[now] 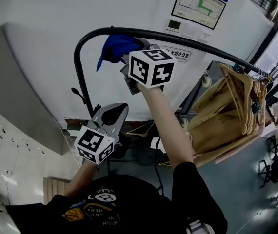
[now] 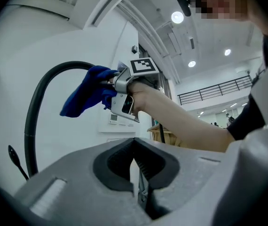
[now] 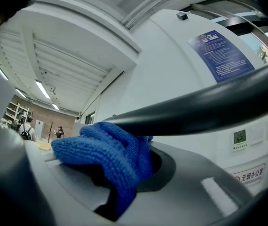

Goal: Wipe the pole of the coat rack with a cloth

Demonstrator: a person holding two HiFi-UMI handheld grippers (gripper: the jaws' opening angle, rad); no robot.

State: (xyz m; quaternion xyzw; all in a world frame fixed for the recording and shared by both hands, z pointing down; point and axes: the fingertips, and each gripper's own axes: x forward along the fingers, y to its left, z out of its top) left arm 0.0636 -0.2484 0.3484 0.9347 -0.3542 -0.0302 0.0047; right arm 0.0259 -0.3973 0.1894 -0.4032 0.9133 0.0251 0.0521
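The black pole [image 1: 192,39] of the coat rack is seen arched overhead, with wooden hangers [image 1: 239,101] hung toward its right end. The right arm is stretched upward, and the right tool [image 1: 131,57] is clenched on a blue cloth [image 1: 113,47] pressed against the pole's bend. The left tool [image 1: 110,115] is held lower, its jaws closed together on nothing.

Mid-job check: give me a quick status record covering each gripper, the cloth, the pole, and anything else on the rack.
right gripper: shut on the blue cloth, raised to the top bend of the pole
blue cloth: bunched in the jaws, touching the pole
left gripper: shut, empty, held lower, apart from the pole
pole: black, curves from the upright into the top rail
wooden hangers: bunched further along the rail, apart from the cloth
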